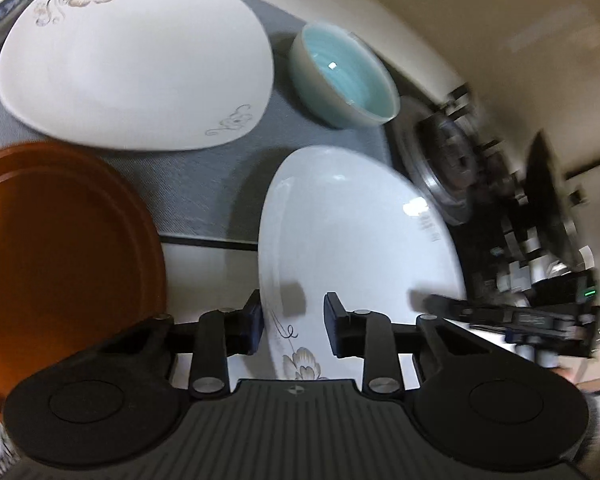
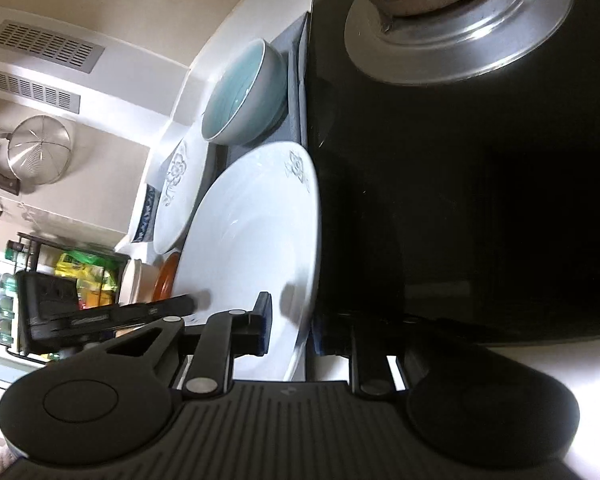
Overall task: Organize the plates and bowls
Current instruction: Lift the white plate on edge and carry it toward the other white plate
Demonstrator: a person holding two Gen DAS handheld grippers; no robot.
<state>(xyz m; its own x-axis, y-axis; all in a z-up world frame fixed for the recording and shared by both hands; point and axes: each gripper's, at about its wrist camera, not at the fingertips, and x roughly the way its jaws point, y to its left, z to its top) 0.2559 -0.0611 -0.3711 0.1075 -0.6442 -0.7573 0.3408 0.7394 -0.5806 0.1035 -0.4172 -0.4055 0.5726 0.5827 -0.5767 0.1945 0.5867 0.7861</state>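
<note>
both tongs [image 1: 294, 322] [image 2: 290, 324] part-open astride white plate [image 1: 352, 232] [image 2: 252, 240] rim

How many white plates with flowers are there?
2. One flowered white plate lies on the gray mat at the back, beside the blue bowl. The other flowered plate is nearer, its rim between the left gripper fingers. More may be hidden.

home kitchen: gas burner [image 2: 456, 20], hanging strainer [image 2: 40, 148], countertop dishes.

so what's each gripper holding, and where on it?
Both straddle the rim of the same white floral plate: left gripper at its flowered edge, right gripper at another. Neither jaw looks fully closed; grip unconfirmed.
</note>
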